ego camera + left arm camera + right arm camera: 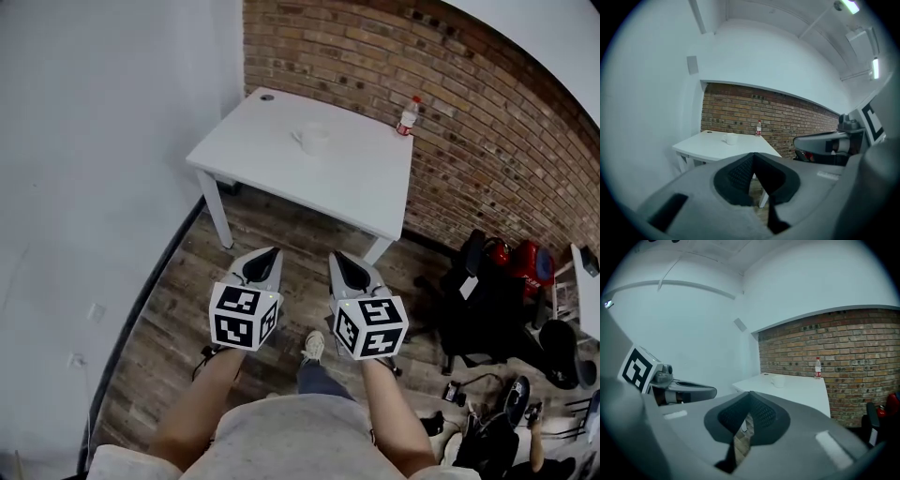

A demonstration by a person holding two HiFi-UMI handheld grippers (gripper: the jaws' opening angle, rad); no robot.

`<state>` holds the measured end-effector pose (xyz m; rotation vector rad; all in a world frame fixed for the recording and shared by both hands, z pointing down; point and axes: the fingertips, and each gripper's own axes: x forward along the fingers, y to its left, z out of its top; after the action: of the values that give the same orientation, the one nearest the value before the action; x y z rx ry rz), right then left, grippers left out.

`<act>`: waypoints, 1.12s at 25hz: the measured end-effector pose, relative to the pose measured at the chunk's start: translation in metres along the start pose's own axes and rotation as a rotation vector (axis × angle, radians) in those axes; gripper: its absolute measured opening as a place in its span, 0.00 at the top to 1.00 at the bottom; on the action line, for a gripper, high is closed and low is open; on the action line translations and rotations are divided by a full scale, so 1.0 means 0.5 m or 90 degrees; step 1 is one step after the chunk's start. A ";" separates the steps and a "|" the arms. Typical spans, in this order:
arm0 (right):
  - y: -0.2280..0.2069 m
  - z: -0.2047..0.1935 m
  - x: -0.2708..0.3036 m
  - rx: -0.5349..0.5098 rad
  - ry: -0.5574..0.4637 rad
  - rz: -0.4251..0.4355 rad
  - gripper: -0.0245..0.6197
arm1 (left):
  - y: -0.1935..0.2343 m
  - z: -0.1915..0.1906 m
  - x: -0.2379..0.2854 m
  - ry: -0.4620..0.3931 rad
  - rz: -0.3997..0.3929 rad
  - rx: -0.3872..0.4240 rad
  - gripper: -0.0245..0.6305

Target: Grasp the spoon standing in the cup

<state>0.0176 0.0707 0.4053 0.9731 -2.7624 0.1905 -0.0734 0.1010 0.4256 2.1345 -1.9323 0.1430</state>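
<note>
A white cup (314, 138) stands near the middle of a white table (356, 183), far ahead of me. It is also in the left gripper view (732, 138) and the right gripper view (778, 380). The spoon in it is too small to make out. My left gripper (272, 251) and right gripper (336, 255) are held side by side close to my body, over the wooden floor and well short of the table. Both have their tips together and hold nothing.
A small bottle (407, 116) with a red label stands at the table's far edge against the brick wall (487, 112). A black office chair (483, 300) and bags sit on the floor at the right. A white wall (94, 187) runs along the left.
</note>
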 end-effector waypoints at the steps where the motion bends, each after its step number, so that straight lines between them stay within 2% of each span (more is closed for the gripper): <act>1: -0.011 0.002 0.015 0.001 0.000 0.002 0.95 | 0.006 0.002 0.016 0.002 0.002 0.001 0.97; 18: -0.271 0.102 0.324 0.012 0.019 0.061 0.95 | 0.098 0.132 0.395 0.030 0.042 0.000 0.97; 28: -0.385 0.144 0.446 0.020 0.022 0.091 0.95 | 0.133 0.176 0.557 0.050 0.065 0.012 0.97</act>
<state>-0.0416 -0.2266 0.3979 0.7720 -2.8064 0.2709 -0.1168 -0.1953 0.4171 2.0099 -2.0032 0.2610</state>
